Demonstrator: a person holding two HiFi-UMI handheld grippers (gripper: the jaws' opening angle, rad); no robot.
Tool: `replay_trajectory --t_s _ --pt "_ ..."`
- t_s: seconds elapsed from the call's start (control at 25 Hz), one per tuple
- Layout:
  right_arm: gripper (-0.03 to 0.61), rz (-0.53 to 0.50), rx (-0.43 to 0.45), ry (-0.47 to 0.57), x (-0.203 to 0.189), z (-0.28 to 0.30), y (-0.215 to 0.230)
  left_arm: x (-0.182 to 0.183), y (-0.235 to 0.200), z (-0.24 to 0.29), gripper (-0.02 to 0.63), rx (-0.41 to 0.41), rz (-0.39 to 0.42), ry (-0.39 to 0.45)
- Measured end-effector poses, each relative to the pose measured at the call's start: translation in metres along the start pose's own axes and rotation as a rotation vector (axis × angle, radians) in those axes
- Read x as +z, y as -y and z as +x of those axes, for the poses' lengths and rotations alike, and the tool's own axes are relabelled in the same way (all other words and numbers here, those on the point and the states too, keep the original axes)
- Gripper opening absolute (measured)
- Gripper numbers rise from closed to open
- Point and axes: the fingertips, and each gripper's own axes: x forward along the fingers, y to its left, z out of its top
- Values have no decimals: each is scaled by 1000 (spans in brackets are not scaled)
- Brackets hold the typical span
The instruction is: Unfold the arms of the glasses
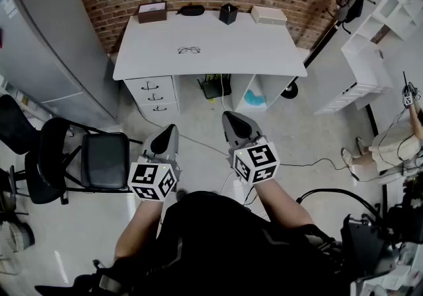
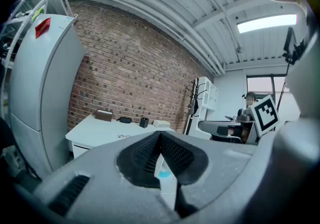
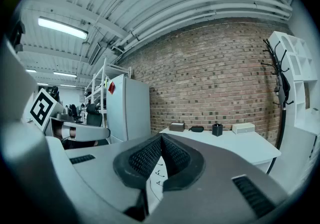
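Thin dark-rimmed glasses (image 1: 189, 50) lie on the white desk (image 1: 264, 50) against the brick wall, far ahead of both grippers; they show tiny in the left gripper view as glasses (image 2: 123, 136). My left gripper (image 1: 169, 131) is held at floor level distance from the desk, jaws shut with nothing between them. My right gripper (image 1: 229, 118) is beside it, also shut and empty. In the gripper views the left gripper (image 2: 160, 134) and right gripper (image 3: 161, 138) have their ribbed pads pressed together.
On the desk's back edge stand a brown box (image 1: 152, 12), a black case (image 1: 192, 10), a black cup (image 1: 228, 13) and a white box (image 1: 268, 15). A black chair (image 1: 86, 159) is at the left, a grey fridge (image 1: 46, 50) beyond it, white shelves (image 1: 377, 43) at the right.
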Motion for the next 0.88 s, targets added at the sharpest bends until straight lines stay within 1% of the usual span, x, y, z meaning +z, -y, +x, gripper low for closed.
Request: replay_trajectory --t_s 0.24,0.48,0.6,0.68,0.88 --pt "6 1 0 -3 -2 1 -1 1 -1 -2 9 8 10 0" --pt "6 6 8 -5 -1 6 -5 2 -7 -4 9 15 2 -3" --pt "8 19 31 0 0 6 -9 2 -8 -5 9 18 -1 1" --pt "8 9 47 -1 0 7 -13 2 -10 -6 9 18 -5 3" --pt "8 2 37 -16 -4 15 -19 1 -19 -8 9 14 -15 9"
